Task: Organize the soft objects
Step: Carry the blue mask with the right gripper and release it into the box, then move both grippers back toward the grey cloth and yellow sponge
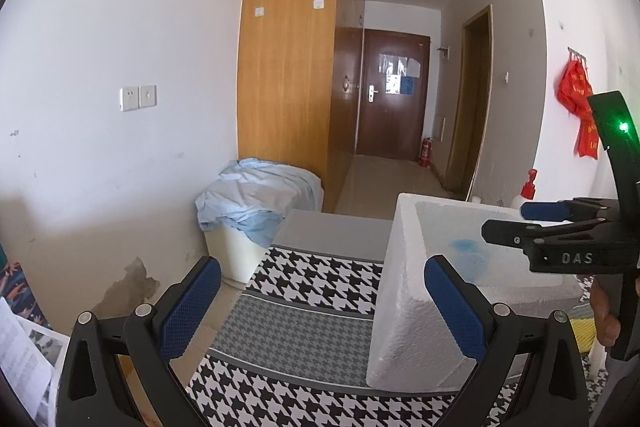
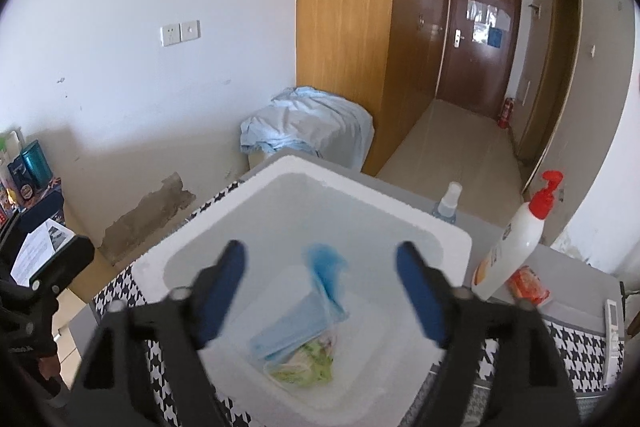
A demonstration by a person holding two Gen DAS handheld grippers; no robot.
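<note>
A white foam box (image 2: 360, 179) stands on a houndstooth tablecloth (image 1: 312, 311). Inside it lie a light blue folded cloth (image 2: 292, 331) and a green and white soft item (image 2: 308, 367). A blurred bright blue soft piece (image 2: 326, 267) shows above them, touching neither finger. My right gripper (image 2: 320, 251) is open over the box mouth, its blue pads wide apart; the left wrist view has it (image 1: 516, 223) above the box rim. My left gripper (image 1: 322, 267) is open and empty, its right finger beside the box's near wall (image 1: 404, 291).
Right of the box stand a white pump bottle with a red top (image 2: 516, 247), a small spray bottle (image 2: 446, 205), an orange packet (image 2: 530, 285) and a remote (image 2: 612, 331). A bin draped in pale blue cloth (image 1: 260, 195) sits by the wardrobe beyond the table.
</note>
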